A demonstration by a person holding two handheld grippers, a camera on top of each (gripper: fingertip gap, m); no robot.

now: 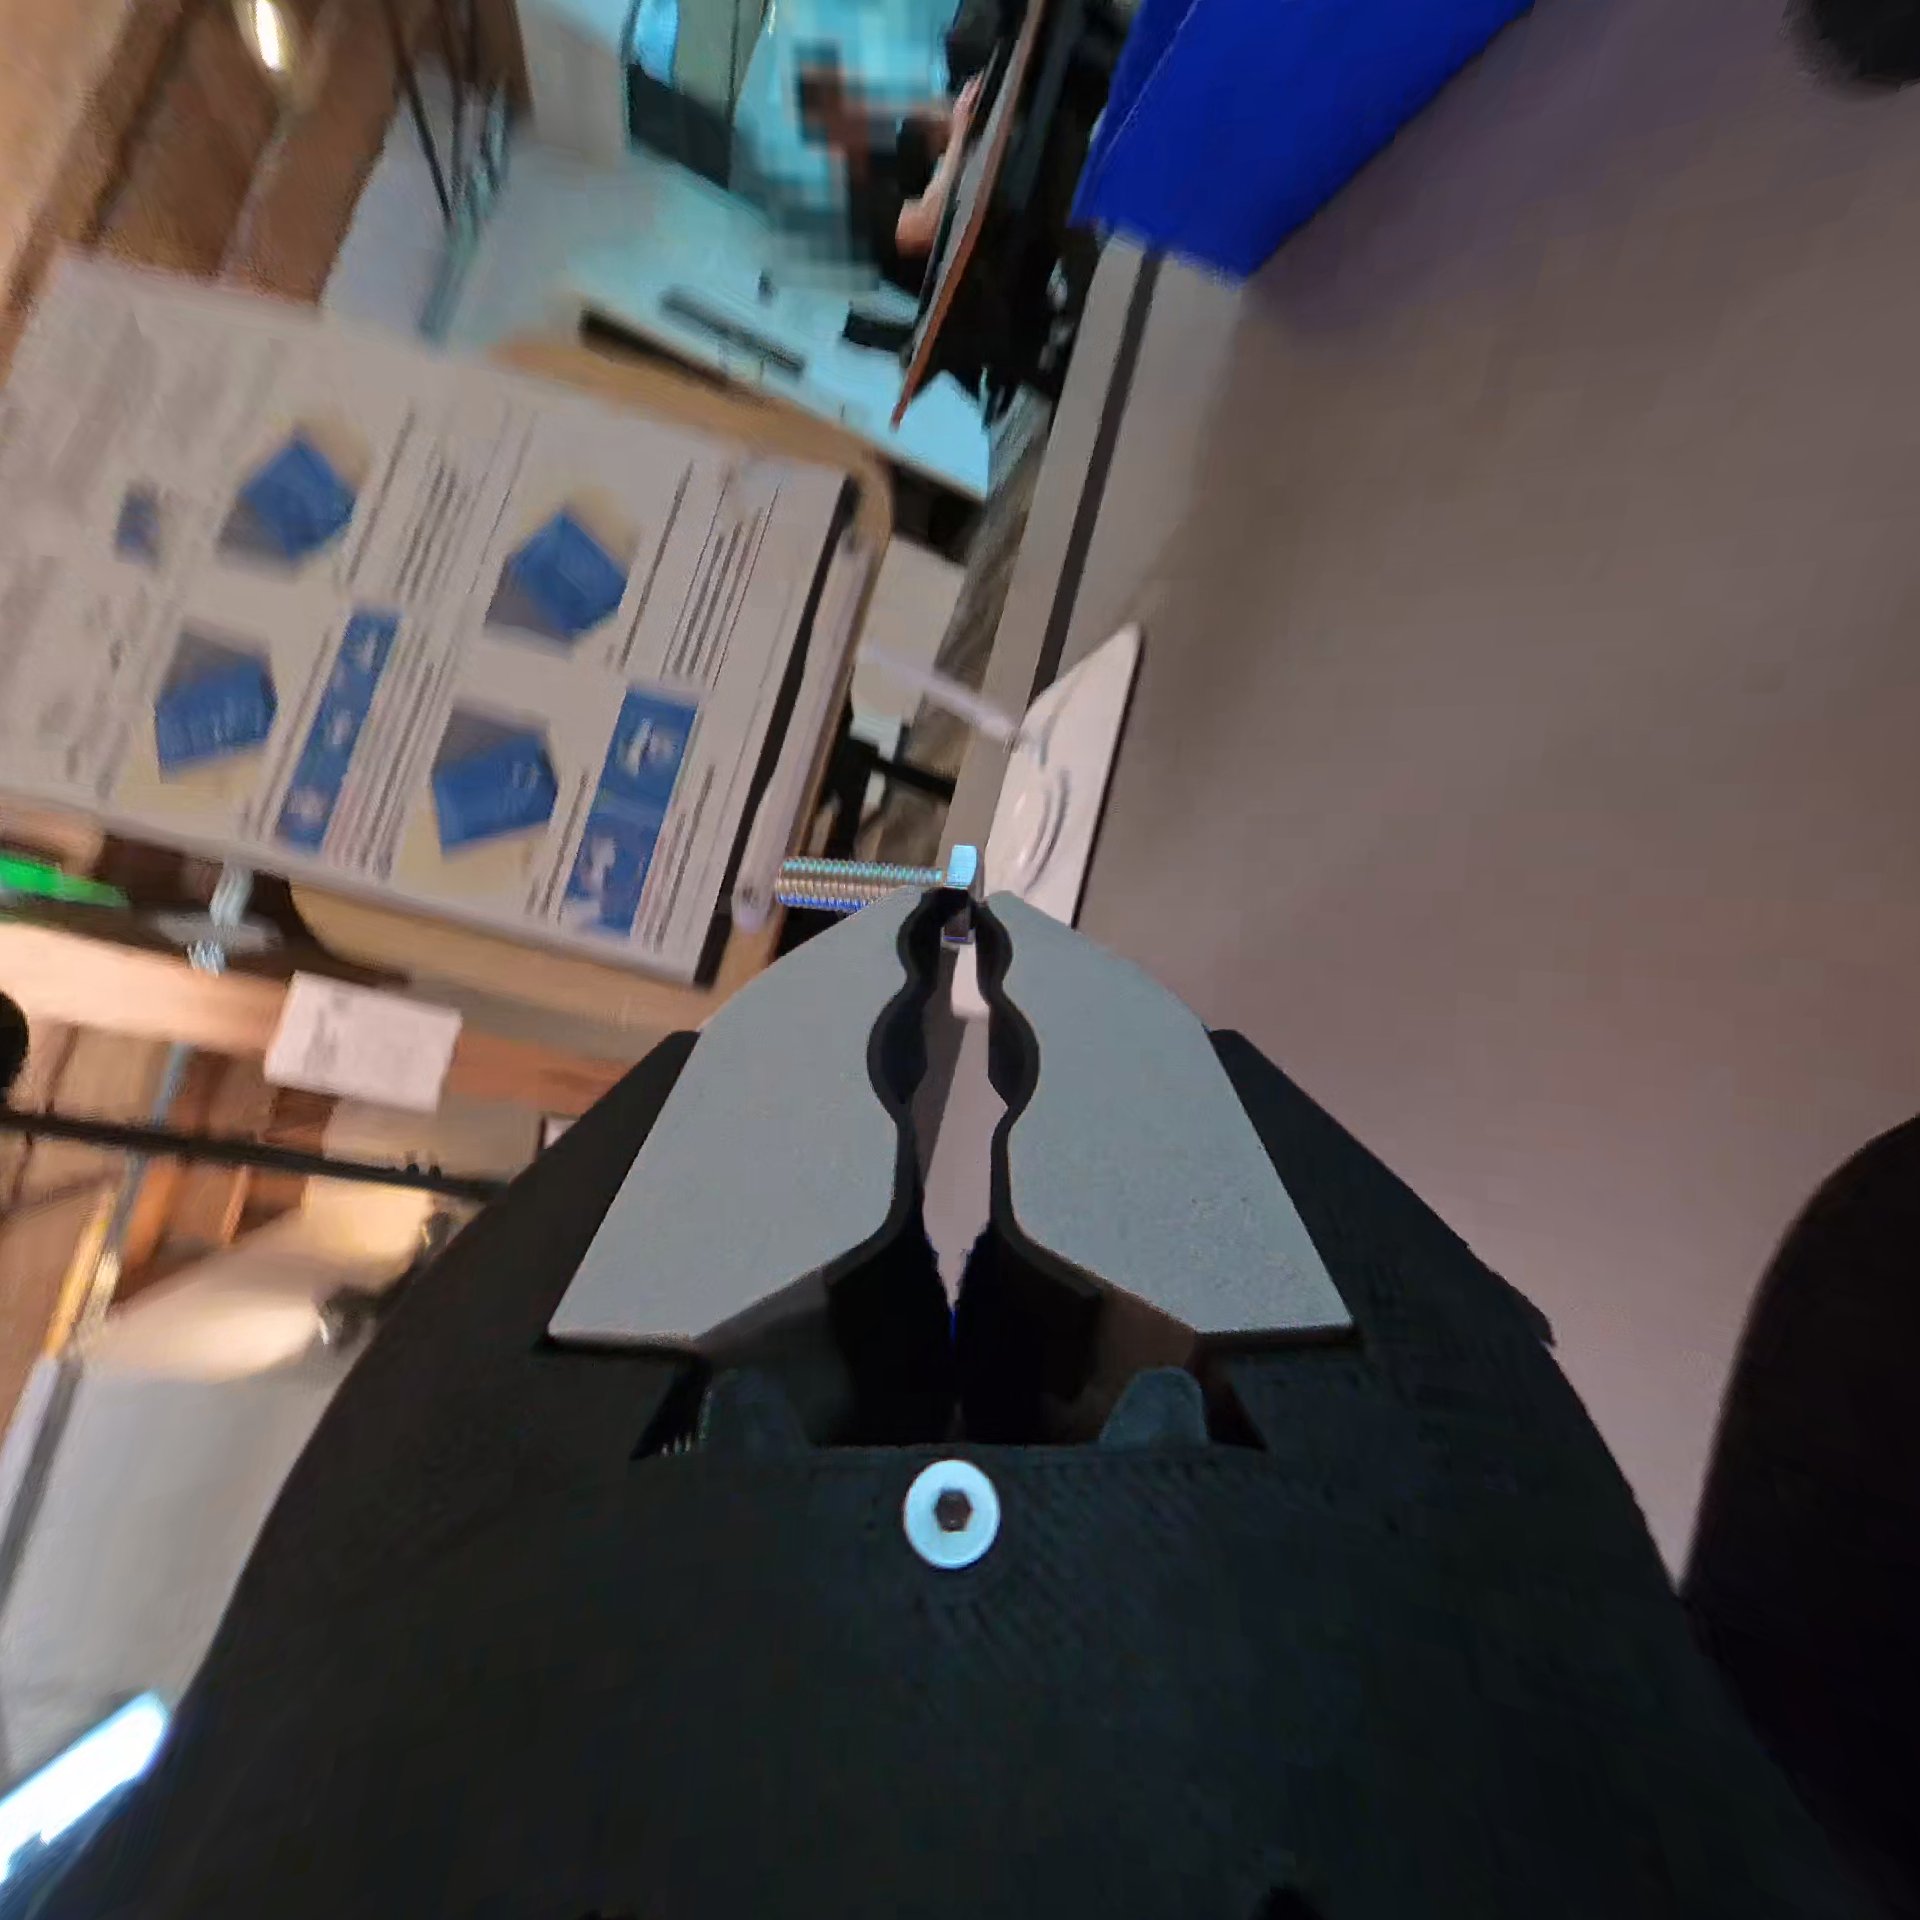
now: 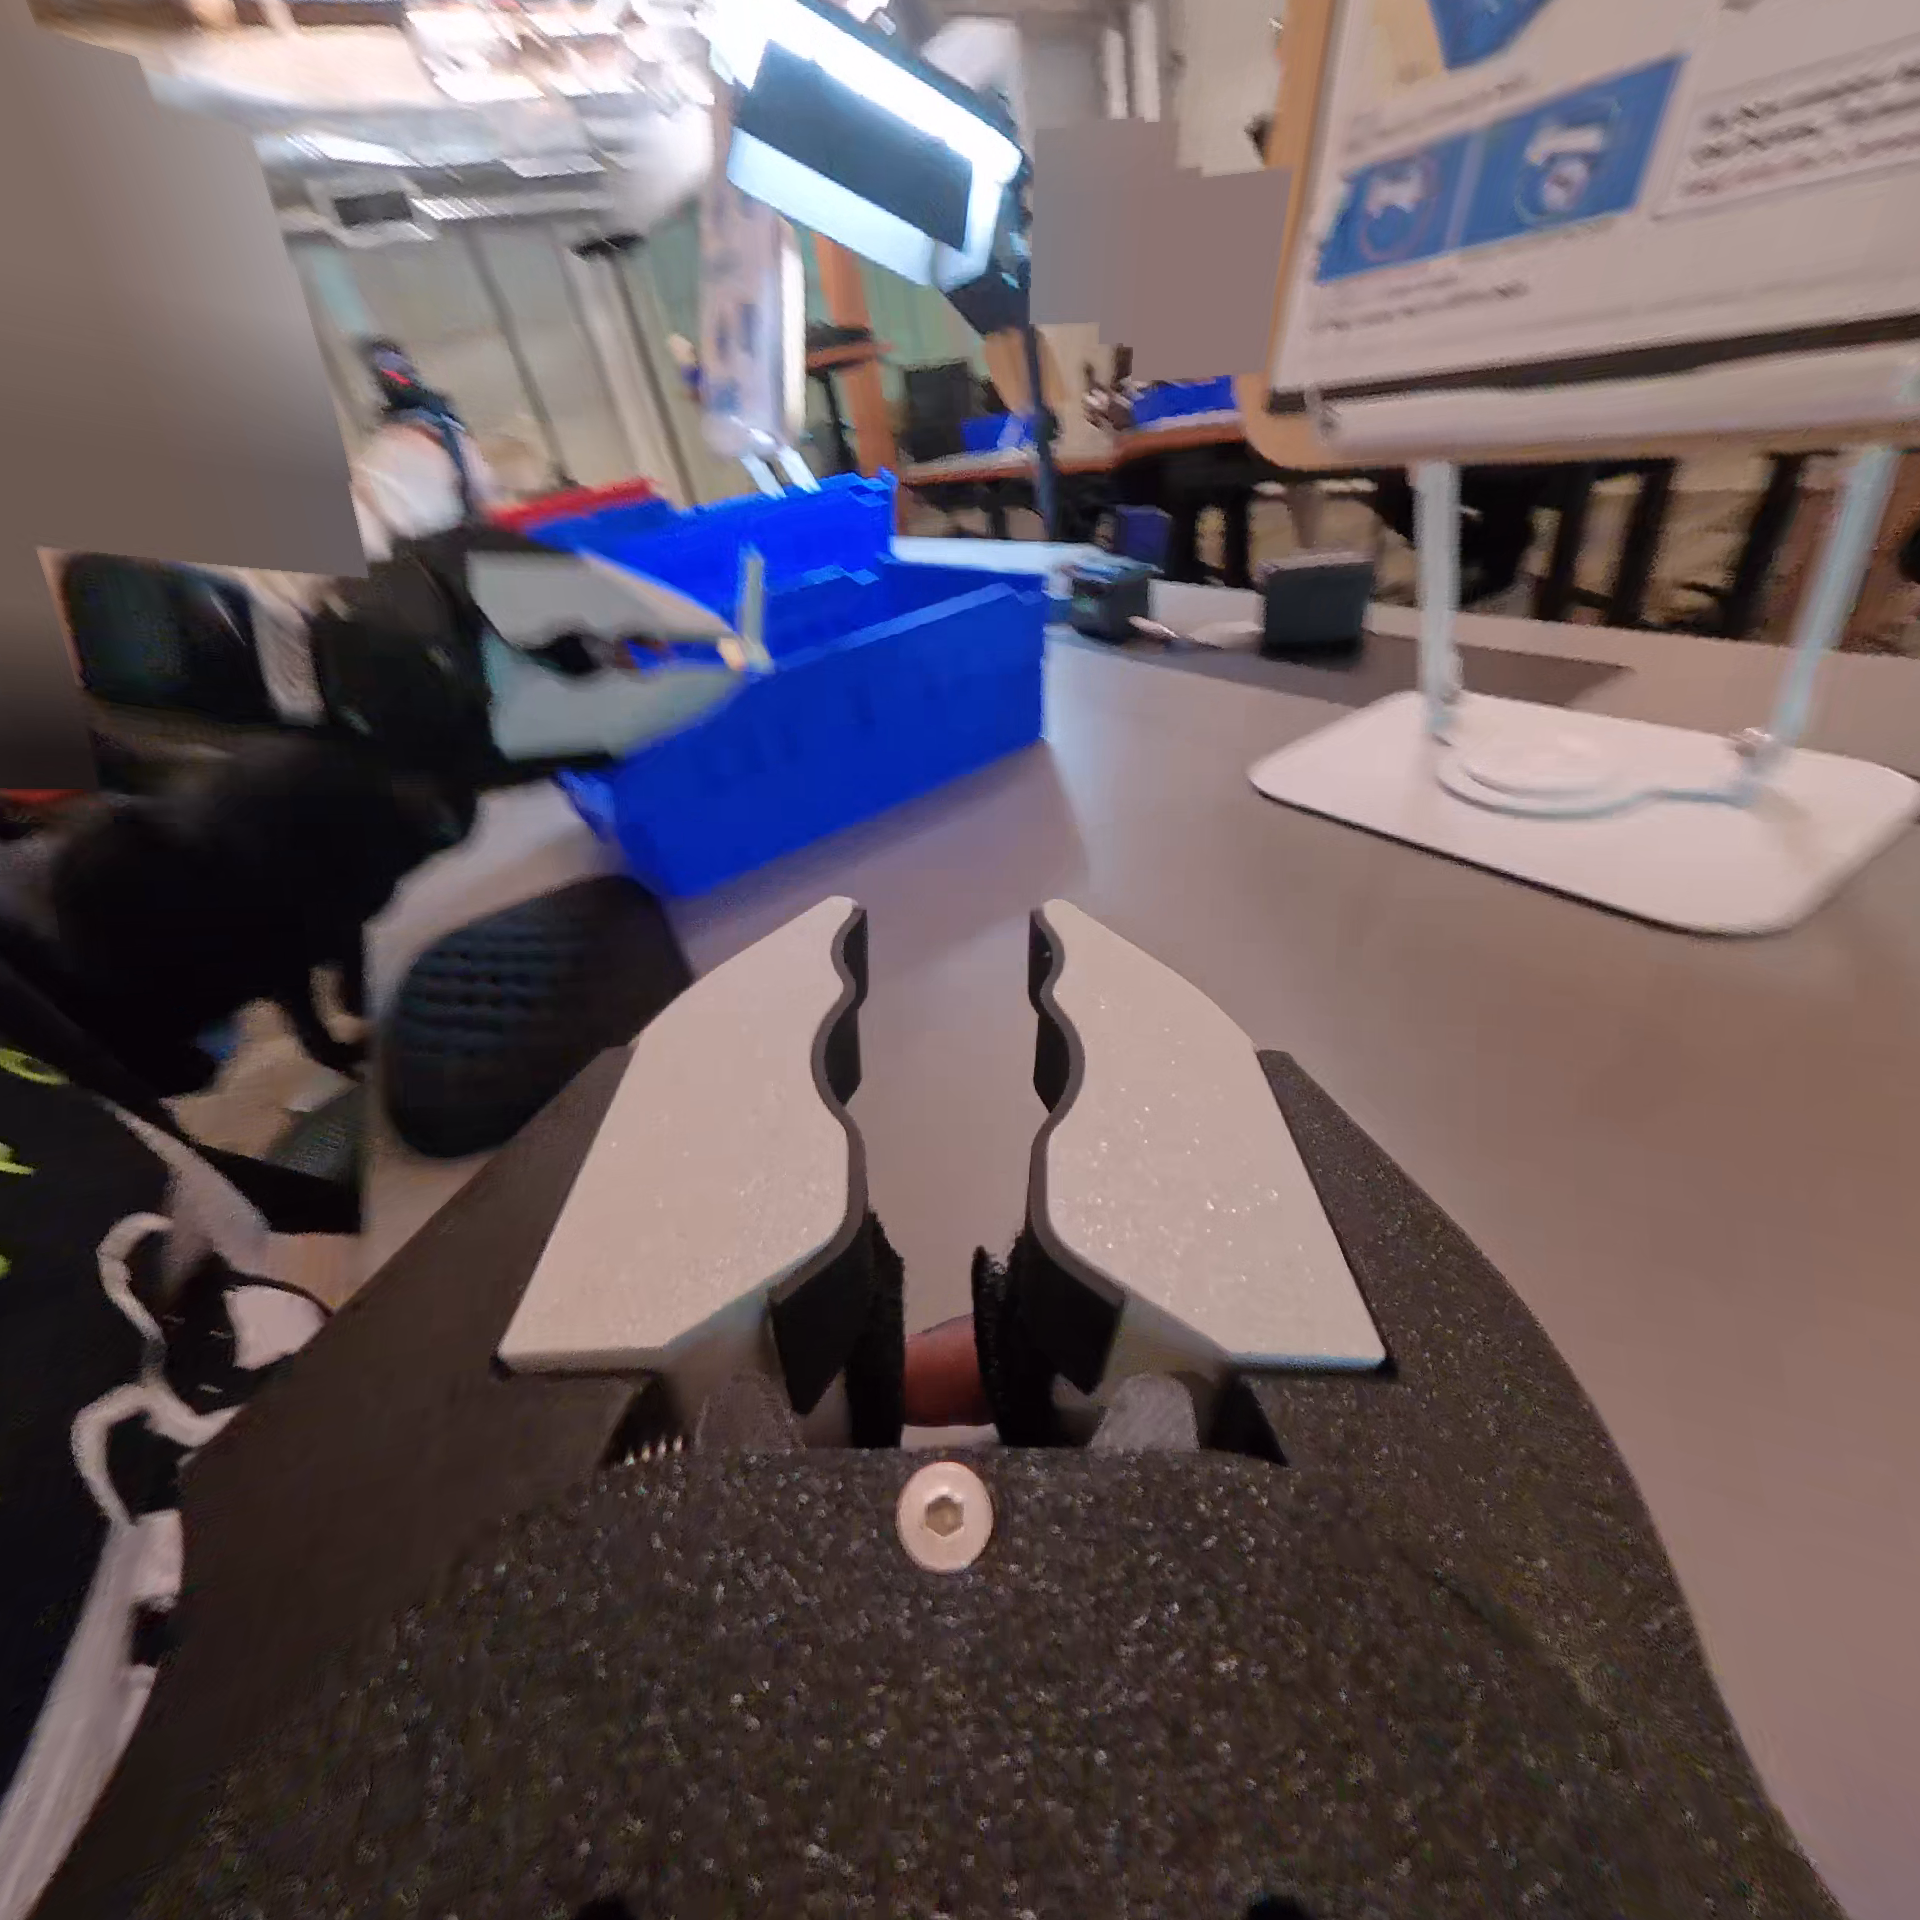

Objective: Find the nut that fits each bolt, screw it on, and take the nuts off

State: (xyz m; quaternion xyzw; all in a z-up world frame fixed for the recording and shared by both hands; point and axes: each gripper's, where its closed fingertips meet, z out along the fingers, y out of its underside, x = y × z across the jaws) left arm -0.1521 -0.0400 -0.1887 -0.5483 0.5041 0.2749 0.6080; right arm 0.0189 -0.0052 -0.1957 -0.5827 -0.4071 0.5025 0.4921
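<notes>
My left gripper [image 1: 958,914] is shut on the hexagonal head of a silver bolt [image 1: 868,885]. The gripper is rolled onto its side, and the bolt's bare threaded shank sticks out to the left of the fingertips, with no nut on it. The same gripper shows in the right wrist view [image 2: 727,652] at the left, over the blue bin, with the bolt [image 2: 750,611] standing upright at its tips. My right gripper [image 2: 945,935] is open and empty, low over the grey table [image 2: 1455,1091]. No nut shows in either view.
A blue plastic bin [image 2: 831,707] stands on the table at the left; it also shows in the left wrist view [image 1: 1247,114]. A white stand [image 2: 1600,810] holding an instruction sheet [image 1: 416,603] stands at the right. A black rounded object [image 2: 499,1029] lies near my right gripper.
</notes>
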